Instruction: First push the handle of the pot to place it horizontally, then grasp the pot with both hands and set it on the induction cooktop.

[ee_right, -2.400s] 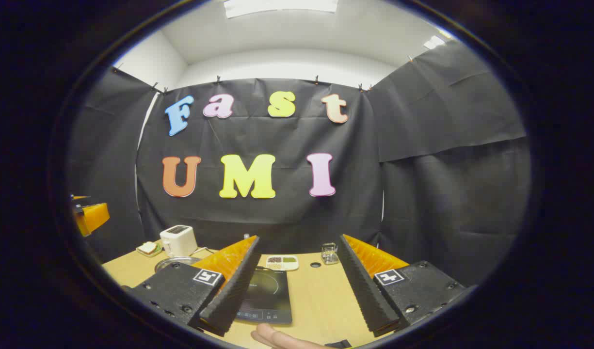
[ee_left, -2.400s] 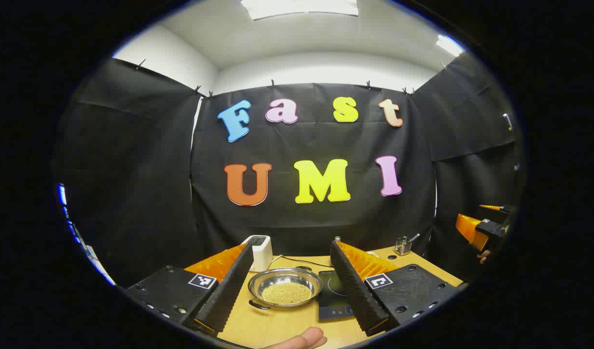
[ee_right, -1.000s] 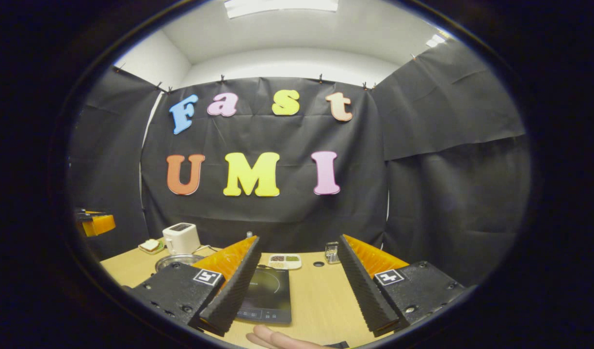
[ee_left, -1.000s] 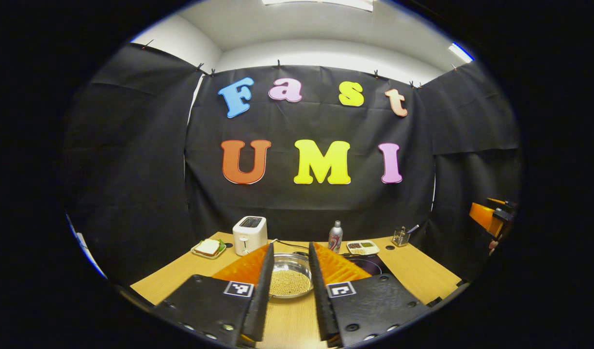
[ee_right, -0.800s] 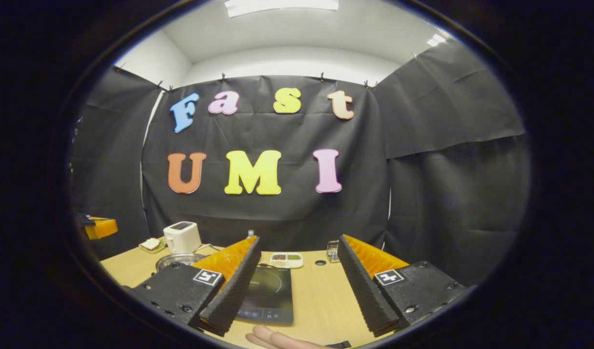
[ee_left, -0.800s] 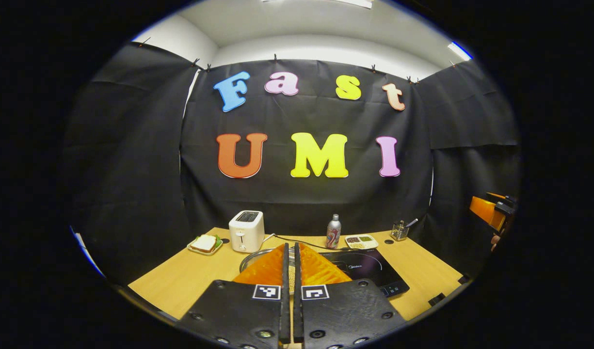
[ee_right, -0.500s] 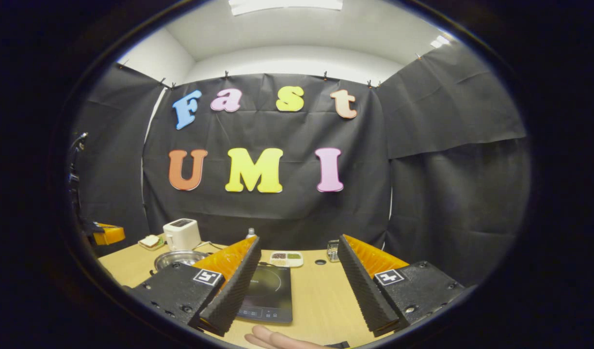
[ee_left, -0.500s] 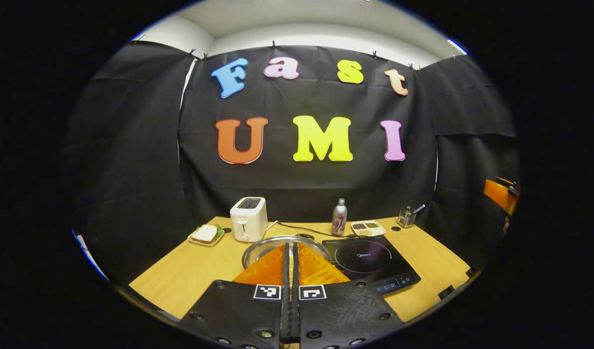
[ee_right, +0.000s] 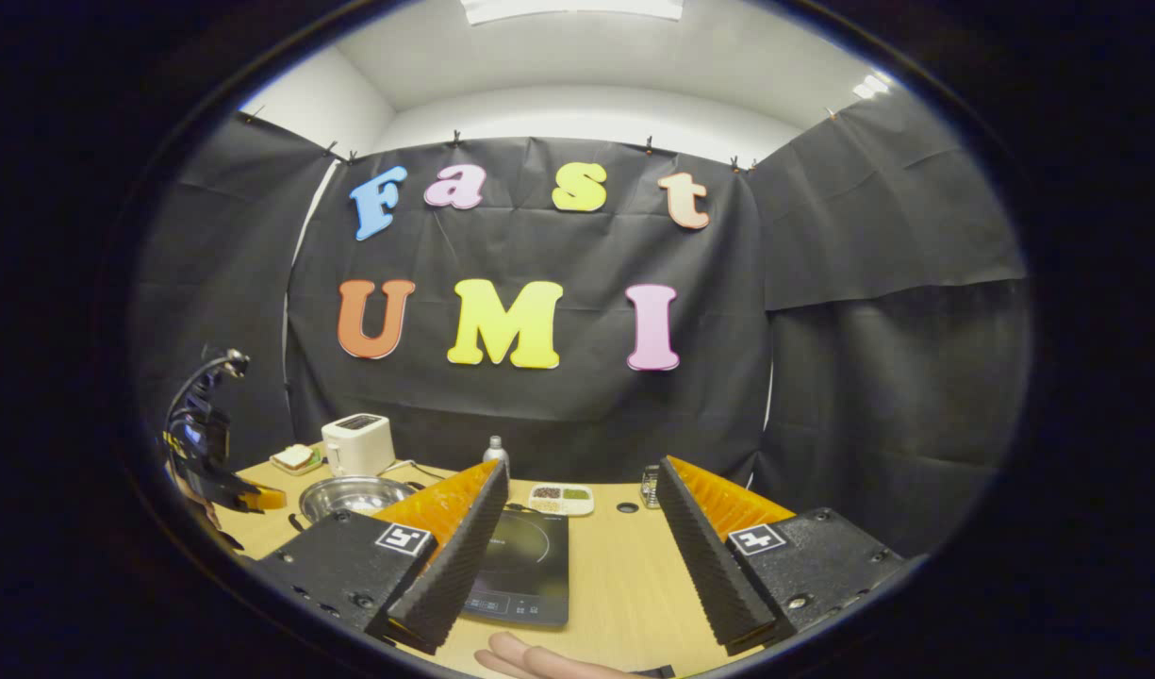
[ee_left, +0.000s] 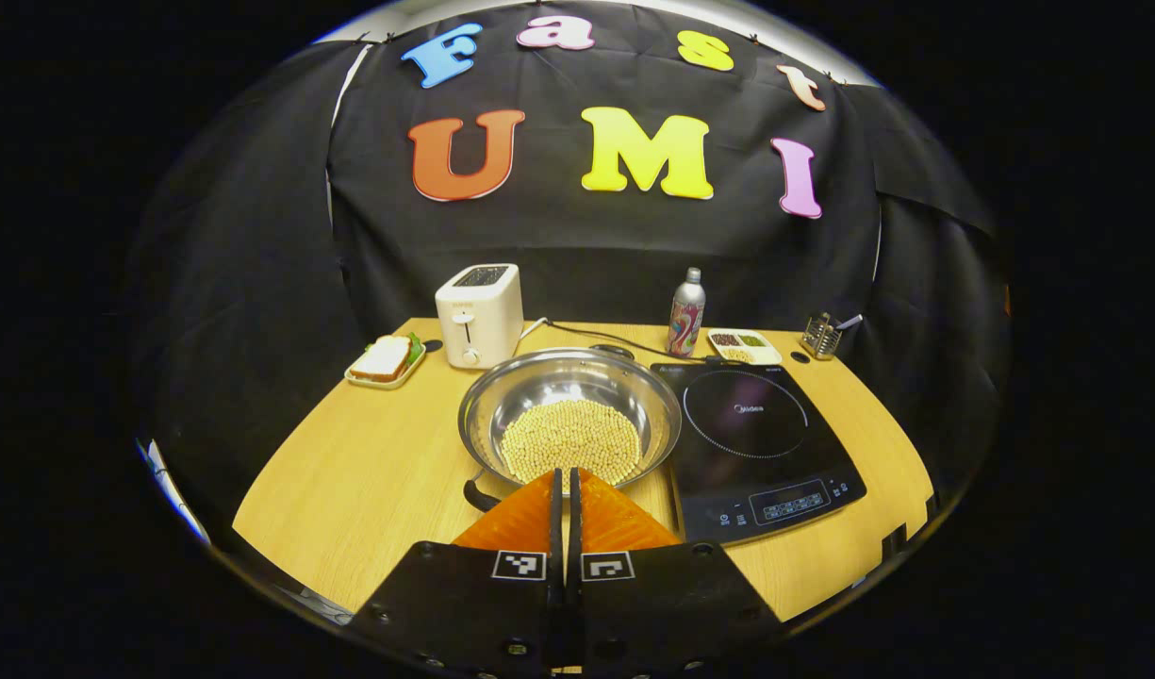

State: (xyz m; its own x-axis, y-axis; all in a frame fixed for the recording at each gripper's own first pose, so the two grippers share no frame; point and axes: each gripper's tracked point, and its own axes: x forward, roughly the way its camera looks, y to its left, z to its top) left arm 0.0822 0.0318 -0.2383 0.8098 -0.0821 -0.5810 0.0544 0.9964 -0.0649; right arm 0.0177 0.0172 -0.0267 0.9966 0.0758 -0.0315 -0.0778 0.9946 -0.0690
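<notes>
Jaws of the left gripper (ee_left: pixel 566 486) are pressed together with nothing between them, their tips just at the near rim of the pot (ee_left: pixel 569 415); whether they touch the rim is hard to tell from this angle. Jaws of the right gripper (ee_right: pixel 582 481) stand wide apart and hold nothing, raised above the counter (ee_right: pixel 624 575).

That pot is a shallow steel pan on the counter, its floor covered with small pale yellow beads (ee_left: pixel 570 440). A dark pot handle (ee_left: pixel 476 495) sticks out at its near left, pointing toward the camera and just left of the closed fingers; a second handle shows faintly at the far rim. Just to the pot's right, almost touching it, lies the black induction cooktop (ee_left: pixel 758 443), bare on top.

Behind the pot stands a white toaster (ee_left: pixel 479 302), with a sandwich on a small tray (ee_left: pixel 385 361) to its left. A patterned bottle (ee_left: pixel 686 312) stands behind the cooktop, a divided dish of seeds (ee_left: pixel 744 345) beside it, and a small wire holder (ee_left: pixel 820 334) farther right. A cable (ee_left: pixel 615 339) runs along the back of the counter from the toaster toward the cooktop.

In the right gripper view, fingers of a hand (ee_right: pixel 530 657) show at the bottom edge, and the left gripper appears far off at the left, above the pot.
</notes>
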